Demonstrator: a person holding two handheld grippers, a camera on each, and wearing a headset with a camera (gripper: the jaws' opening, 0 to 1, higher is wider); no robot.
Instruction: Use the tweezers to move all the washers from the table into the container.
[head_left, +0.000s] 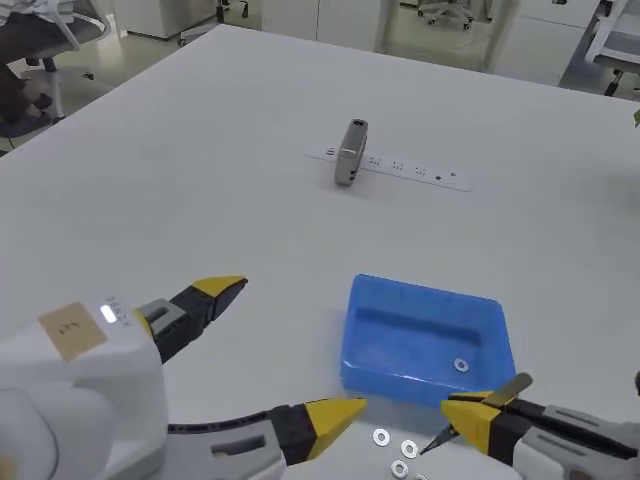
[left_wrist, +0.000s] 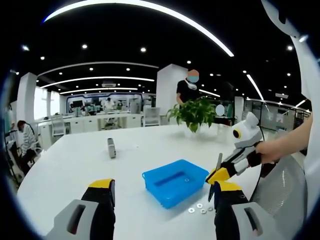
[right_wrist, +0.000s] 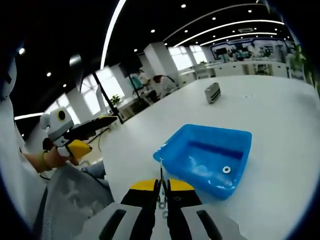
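Right tool (head_left: 478, 412) is pinching the tweezers (head_left: 512, 386), tips slanting down at washers (head_left: 400, 447) lying just beside them on the worktop (head_left: 200, 200), before the container (head_left: 420, 330); left tool (head_left: 288, 350) is hovering wide open, empty.

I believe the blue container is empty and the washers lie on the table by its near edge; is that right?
Not quite: the blue container holds one washer, as the head view shows. The other washers do lie on the table by its near edge.
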